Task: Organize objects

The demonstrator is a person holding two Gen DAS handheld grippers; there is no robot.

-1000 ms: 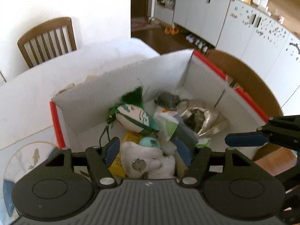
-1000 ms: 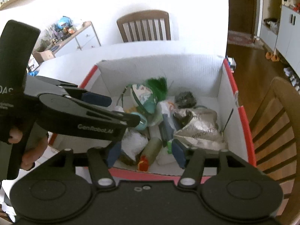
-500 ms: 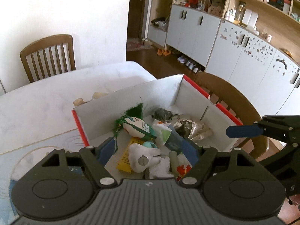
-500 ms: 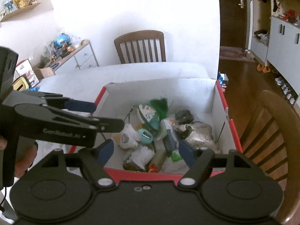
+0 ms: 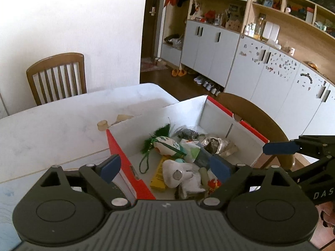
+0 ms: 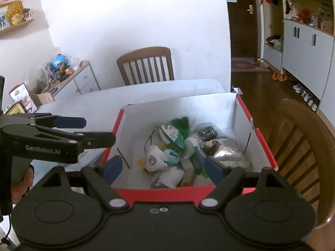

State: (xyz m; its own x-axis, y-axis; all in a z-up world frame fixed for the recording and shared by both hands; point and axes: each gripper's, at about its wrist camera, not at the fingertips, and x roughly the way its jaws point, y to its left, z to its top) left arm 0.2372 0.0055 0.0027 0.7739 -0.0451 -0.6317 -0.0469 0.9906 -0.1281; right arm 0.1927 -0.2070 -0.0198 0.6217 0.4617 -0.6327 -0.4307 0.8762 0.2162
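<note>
both the left gripper (image 5: pixel 165 165) and the right gripper (image 6: pixel 162 167) hung empty above the red-edged box (image 6: pixel 241 108), jaws opening, seemingly because the small toys (image 6: pixel 167 154) already lay piled inside.

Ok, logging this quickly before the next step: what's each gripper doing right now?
Left gripper: jaws opening, nothing between them, above the box.
Right gripper: jaws opening, holding nothing.
</note>
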